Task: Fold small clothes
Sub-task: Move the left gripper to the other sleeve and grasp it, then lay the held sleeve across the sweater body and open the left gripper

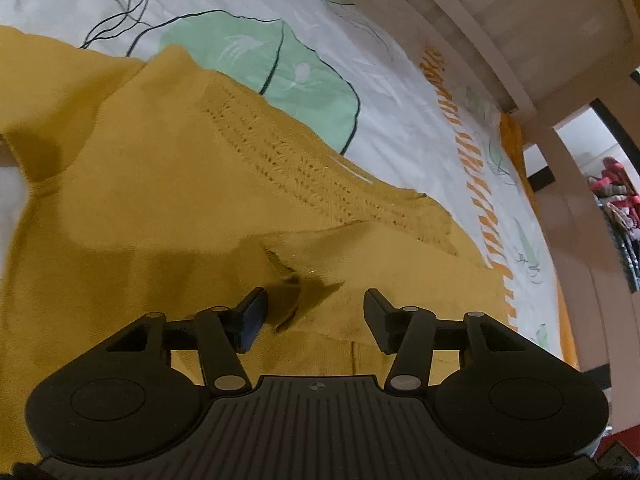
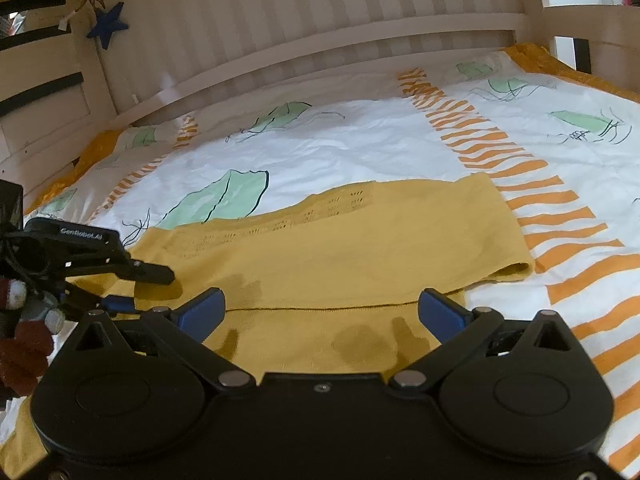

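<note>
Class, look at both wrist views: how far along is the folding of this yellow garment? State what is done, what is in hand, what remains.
Done: the yellow knit top lies on the patterned bedsheet with one layer already folded over, its edge crossing in front of the right gripper. In hand: nothing; the left gripper hangs over the fabric, jaws apart, and the right is open too. Left: probably more folds, since the top is still spread wide.

Mustard-yellow sweater (image 2: 360, 240), openwork-knit band

Soft, even indoor light – dark gripper shadows pool on the yellow garment (image 1: 132, 216) – with fisheye bending at the edges.
</note>
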Demonstrator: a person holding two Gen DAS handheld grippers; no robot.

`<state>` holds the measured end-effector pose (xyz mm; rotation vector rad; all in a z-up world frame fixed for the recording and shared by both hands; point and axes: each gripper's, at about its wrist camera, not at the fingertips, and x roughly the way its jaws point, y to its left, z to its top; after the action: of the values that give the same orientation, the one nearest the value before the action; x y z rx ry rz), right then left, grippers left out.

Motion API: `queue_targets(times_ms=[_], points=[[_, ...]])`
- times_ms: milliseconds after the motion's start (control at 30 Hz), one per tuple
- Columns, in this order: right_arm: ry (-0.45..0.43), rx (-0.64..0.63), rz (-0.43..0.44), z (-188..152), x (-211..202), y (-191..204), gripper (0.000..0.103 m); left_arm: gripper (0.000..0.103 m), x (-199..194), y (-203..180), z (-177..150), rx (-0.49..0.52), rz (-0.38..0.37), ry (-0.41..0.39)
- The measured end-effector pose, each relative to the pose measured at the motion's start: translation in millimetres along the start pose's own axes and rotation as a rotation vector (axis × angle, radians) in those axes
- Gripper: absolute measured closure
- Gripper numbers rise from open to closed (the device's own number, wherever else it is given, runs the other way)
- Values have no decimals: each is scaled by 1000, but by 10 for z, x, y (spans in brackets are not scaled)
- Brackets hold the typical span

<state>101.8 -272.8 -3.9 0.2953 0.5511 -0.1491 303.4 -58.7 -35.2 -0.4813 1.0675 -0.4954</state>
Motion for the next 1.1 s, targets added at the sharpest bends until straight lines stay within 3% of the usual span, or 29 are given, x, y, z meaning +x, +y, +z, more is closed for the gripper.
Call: queue_targets(times_ms=[67,133,200,400,500,800,967,1033,1100], points=[[6,-2,3,-5,12,4,0,65,12,-62,-1,29,7,-6],[9,-4,6,-17,15,13,0,87,15,-142,-5,77,28,-23],[13,-6,6,-25,19,23,0,100,4,-235,-14,139,66,-55],[27,-3,19,-31,25,32,0,100,-469,-642,48,411,116,-246],[28,-2,23,-29,23,34,0,100,-651,-636,144,473,166,-296],[70,-24,18,-70,80,84,0,100,-476,93,299,310,344,-228],[92,-33,14,-98,113,94,0,94,-371,264,312,282,407,-178],[98,-37,10,-109,128,100,0,72,-344,340,303,249,438,-160],[103,-40,9,-118,137,105,0,65,-346,420,287,213,460,-157]])
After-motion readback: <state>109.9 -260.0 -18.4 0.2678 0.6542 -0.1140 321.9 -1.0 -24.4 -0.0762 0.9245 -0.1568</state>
